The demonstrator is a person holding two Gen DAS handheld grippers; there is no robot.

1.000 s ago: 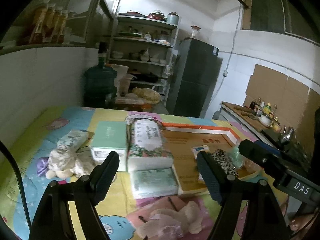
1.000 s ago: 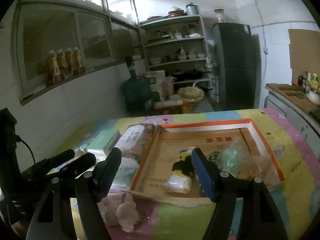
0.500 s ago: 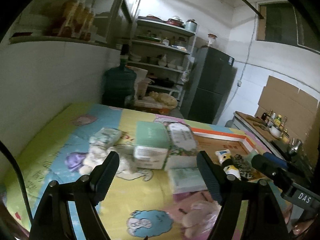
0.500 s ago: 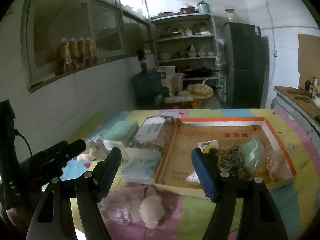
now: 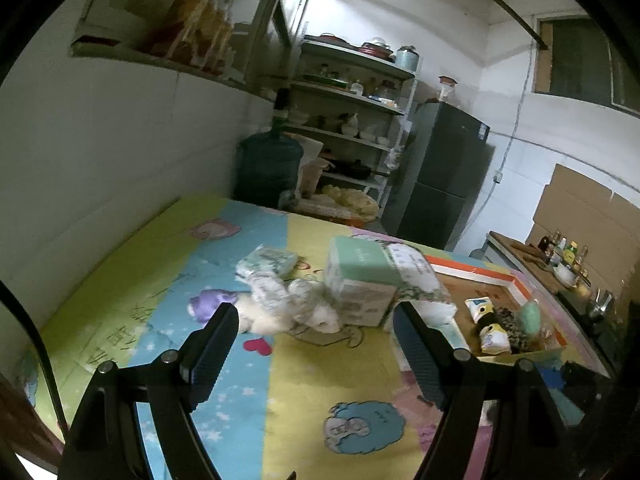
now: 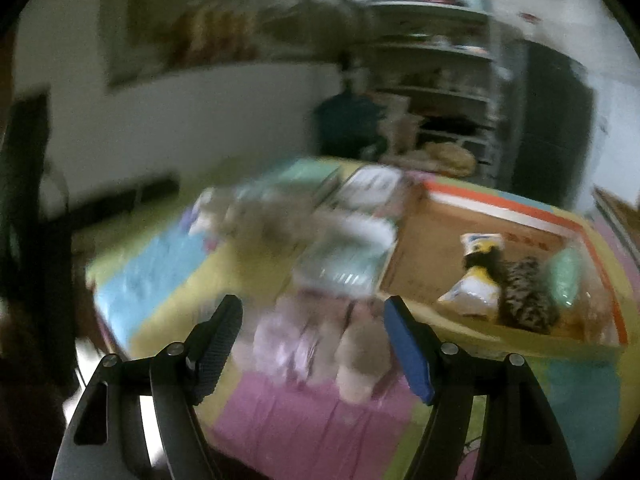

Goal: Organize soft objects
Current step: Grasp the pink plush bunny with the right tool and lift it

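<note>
My left gripper [image 5: 316, 344] is open and empty above the colourful mat, just short of a white plush toy in clear wrap [image 5: 288, 308]. Behind the toy lie a small tissue pack [image 5: 268, 260], a mint-green tissue box [image 5: 360, 284] and a floral tissue pack [image 5: 416, 272]. My right gripper [image 6: 312, 340] is open and empty, with a pink-and-cream plush in wrap [image 6: 324, 344] lying between and just beyond its fingers. An orange-rimmed cardboard tray [image 6: 516, 212] holds a yellow-white pouch [image 6: 476, 276], a leopard-print piece [image 6: 524, 292] and a mint-green item [image 6: 564, 276]. The right wrist view is blurred.
The mat-covered table [image 5: 328, 384] meets a white wall on the left. Behind it stand a water jug [image 5: 268, 168], open shelves [image 5: 352, 92] and a dark fridge [image 5: 444, 176]. A counter with bottles [image 5: 560, 252] is at far right.
My left gripper has swung left, from over the tissue packs to the white plush. My right gripper has moved left and down toward the pink plush, which now lies between its fingers.
</note>
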